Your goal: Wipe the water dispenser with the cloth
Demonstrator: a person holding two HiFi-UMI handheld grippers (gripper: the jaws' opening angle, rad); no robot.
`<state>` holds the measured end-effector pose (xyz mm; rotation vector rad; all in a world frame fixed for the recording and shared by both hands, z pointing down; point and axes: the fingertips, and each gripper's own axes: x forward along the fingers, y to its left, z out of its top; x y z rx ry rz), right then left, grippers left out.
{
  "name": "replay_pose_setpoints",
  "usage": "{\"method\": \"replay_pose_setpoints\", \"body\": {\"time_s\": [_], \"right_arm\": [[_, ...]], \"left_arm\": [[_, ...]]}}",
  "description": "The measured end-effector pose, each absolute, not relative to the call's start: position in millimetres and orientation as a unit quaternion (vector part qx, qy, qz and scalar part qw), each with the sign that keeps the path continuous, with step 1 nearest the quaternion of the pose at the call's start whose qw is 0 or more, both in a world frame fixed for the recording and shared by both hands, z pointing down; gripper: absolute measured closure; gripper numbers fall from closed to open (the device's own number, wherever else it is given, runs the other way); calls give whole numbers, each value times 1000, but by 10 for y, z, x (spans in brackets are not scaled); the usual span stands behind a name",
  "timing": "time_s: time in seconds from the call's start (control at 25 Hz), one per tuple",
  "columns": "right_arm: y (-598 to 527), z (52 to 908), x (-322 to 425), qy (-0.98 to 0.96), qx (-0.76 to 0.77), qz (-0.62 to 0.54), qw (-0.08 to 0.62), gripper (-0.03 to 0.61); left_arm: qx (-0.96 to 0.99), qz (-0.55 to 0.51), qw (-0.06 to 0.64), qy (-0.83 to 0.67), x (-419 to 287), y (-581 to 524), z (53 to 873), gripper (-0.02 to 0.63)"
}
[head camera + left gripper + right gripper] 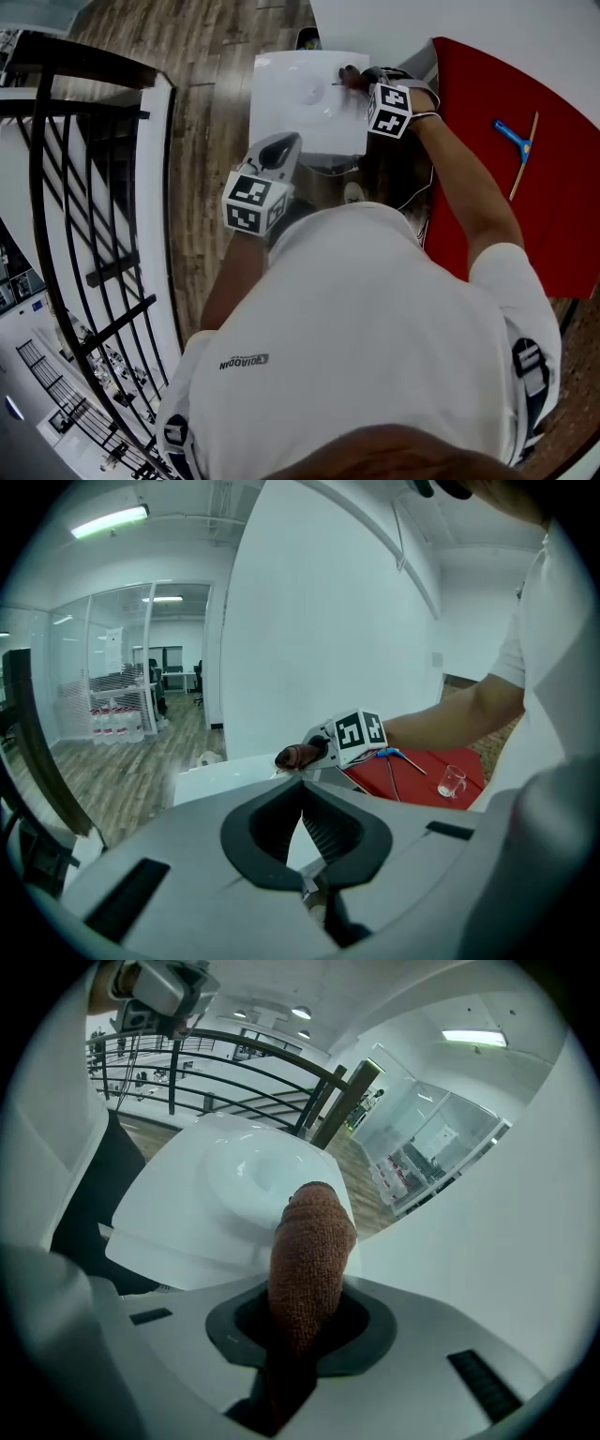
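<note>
While you lean over the dispenser (300, 103), its white top sits in the upper middle of the head view, with a round dished hollow in it. Your right gripper (305, 1309) is clamped on the cloth (311, 1241), a brown rolled wad that sticks up out of the jaws in the centre of the right gripper view. In the head view the cloth's tip lies at the top's upper right corner, close to the wall; you cannot tell from any view whether it presses on the surface.

Your left gripper (302, 808) has its jaws apart with nothing between them; a white wedge of the dispenser shows through the gap. In the head view it hangs at the top's lower left edge, just above your chest.

To the right of the dispenser lies a red table (525, 197). A blue-headed squeegee (514, 139) lies on it in the upper right of the head view, and a small glass (453, 780) stands on it at the right of the left gripper view. A black railing (56, 187) runs down the left side of the head view.
</note>
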<state>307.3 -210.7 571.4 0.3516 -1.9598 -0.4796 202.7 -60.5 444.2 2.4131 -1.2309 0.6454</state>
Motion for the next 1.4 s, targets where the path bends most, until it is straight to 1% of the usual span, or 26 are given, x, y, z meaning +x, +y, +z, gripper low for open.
{"method": "replay_pose_setpoints", "body": {"time_s": [0.4, 0.84, 1.04, 1.16, 1.24, 1.32, 1.4], "right_arm": [[-1581, 5684, 3173, -823, 108, -184, 527, 512], [-1003, 5703, 3184, -822, 65, -183, 536, 512], [-730, 5674, 3201, -835, 59, -147, 527, 512], [-616, 5630, 3217, -849, 69, -110, 511, 512], [-574, 5622, 3203, -867, 76, -66, 488, 512], [-494, 5554, 3199, -890, 94, 7, 446, 512], [-371, 5464, 3243, -909, 117, 111, 385, 512]], "left_arm": [[861, 221, 173, -424, 2157, -574, 4391, 621], [867, 220, 154, -419, 2225, -613, 4329, 621], [867, 223, 152, -420, 2223, -635, 4339, 621], [867, 227, 154, -417, 2274, -647, 4371, 622], [867, 231, 154, -413, 2315, -684, 4422, 621], [869, 234, 154, -409, 2375, -650, 4409, 621], [871, 236, 153, -404, 2469, -539, 4336, 621]]}}
